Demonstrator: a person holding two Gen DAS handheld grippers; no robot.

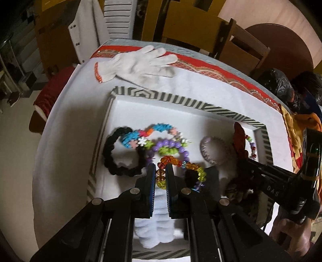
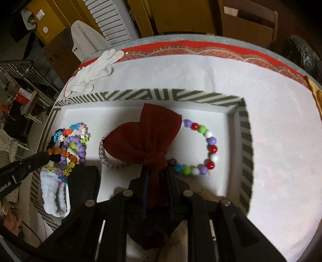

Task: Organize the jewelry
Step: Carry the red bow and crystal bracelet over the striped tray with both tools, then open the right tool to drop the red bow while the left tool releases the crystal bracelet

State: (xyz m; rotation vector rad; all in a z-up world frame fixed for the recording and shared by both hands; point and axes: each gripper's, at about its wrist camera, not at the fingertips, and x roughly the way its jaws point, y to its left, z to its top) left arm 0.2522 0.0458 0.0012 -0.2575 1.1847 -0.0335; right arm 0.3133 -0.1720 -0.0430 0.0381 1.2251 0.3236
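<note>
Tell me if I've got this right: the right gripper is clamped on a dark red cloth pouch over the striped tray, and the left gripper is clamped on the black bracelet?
Not quite. The right gripper does clamp the dark red pouch over the striped tray, but the left gripper is shut on the orange and yellow bead bracelet. The black bracelet lies loose in the tray, as the left wrist view shows.

- A white cloth (image 2: 261, 141) covers the surface, with a red patterned border (image 2: 201, 51) along its far edge.
- Wooden chairs (image 1: 237, 46) stand behind.
- A white louvred panel (image 1: 118, 18) leans beside yellow cabinets (image 2: 50, 18).
- Pale floor (image 1: 14, 125) at left.
</note>
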